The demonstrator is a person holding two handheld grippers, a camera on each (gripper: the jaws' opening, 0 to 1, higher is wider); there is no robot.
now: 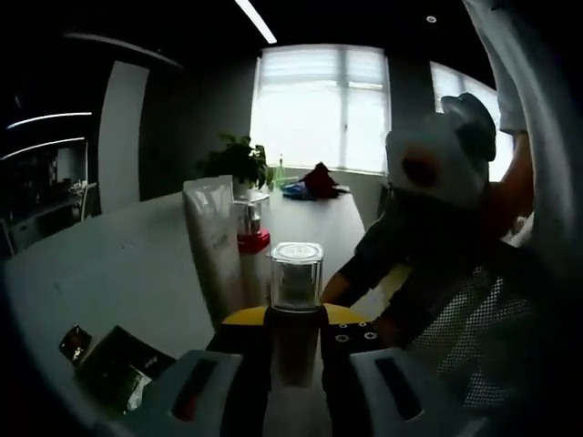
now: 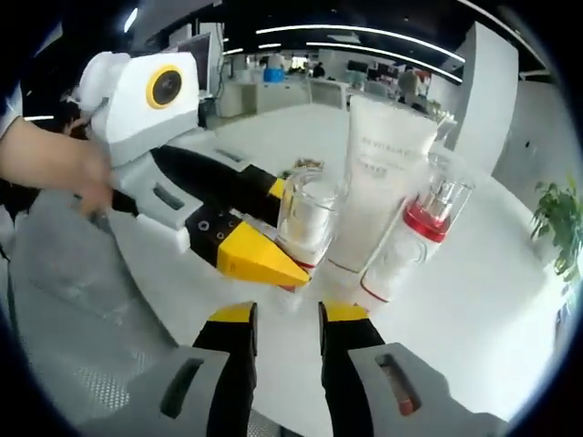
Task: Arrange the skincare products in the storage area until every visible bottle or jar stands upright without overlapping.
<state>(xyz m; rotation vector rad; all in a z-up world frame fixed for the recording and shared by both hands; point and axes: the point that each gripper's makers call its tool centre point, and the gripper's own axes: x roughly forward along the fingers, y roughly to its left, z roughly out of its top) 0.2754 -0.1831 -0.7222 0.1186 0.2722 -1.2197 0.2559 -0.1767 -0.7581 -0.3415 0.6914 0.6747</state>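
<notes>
Clear-capped bottle [image 2: 308, 218] clamped in left tool [image 2: 264, 238] beside white tube [image 2: 378, 182]; right tool [image 2: 287, 320] narrowly parted, empty; left view's potted plant [image 1: 239, 162].

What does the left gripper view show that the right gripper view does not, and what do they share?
Left gripper view alone: a dark packet lying on the table, and a window. Right gripper view alone: the left gripper seen from the side, jaws closed on the clear-capped bottle, and the right gripper with jaws apart. Both: that bottle, white tube and red-collared bottle, all upright.

left gripper [image 1: 295, 335] clamped clear-capped bottle [image 1: 295, 289] | white tube [image 1: 213, 238], red-collared bottle [image 1: 252, 229] upright behind | white table [image 1: 118, 264]
</notes>
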